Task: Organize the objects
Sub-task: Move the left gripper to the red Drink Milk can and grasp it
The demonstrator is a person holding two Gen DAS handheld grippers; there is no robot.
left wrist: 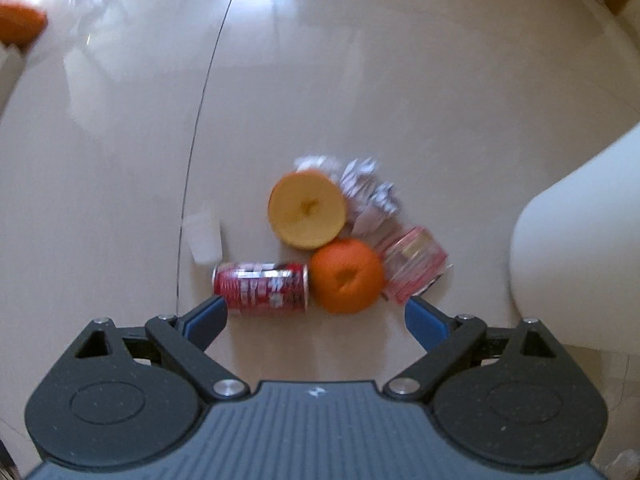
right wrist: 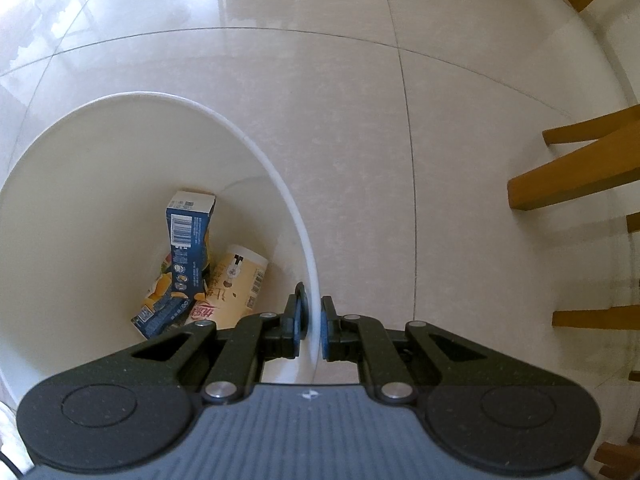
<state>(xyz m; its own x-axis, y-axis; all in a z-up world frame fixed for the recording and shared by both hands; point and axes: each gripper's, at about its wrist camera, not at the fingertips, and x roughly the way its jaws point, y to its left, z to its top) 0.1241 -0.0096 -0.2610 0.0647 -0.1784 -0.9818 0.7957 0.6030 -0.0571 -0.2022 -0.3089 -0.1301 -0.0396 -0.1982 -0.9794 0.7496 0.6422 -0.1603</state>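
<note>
Reaching for the litter pile
My left gripper (left wrist: 316, 316), jaws spread, hovers above the red can (left wrist: 261, 289), lying crosswise; right gripper (right wrist: 314, 332) pinches the bin rim (right wrist: 308, 240)

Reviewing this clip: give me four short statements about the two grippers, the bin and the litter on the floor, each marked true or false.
1. The right gripper is shut on the bin rim. True.
2. The left gripper holds the can. False: it is open, above the litter, holding nothing.
3. The bin is empty. False: a blue carton and a cup lie inside.
4. The can lies on its side, touching the orange. True.
</note>
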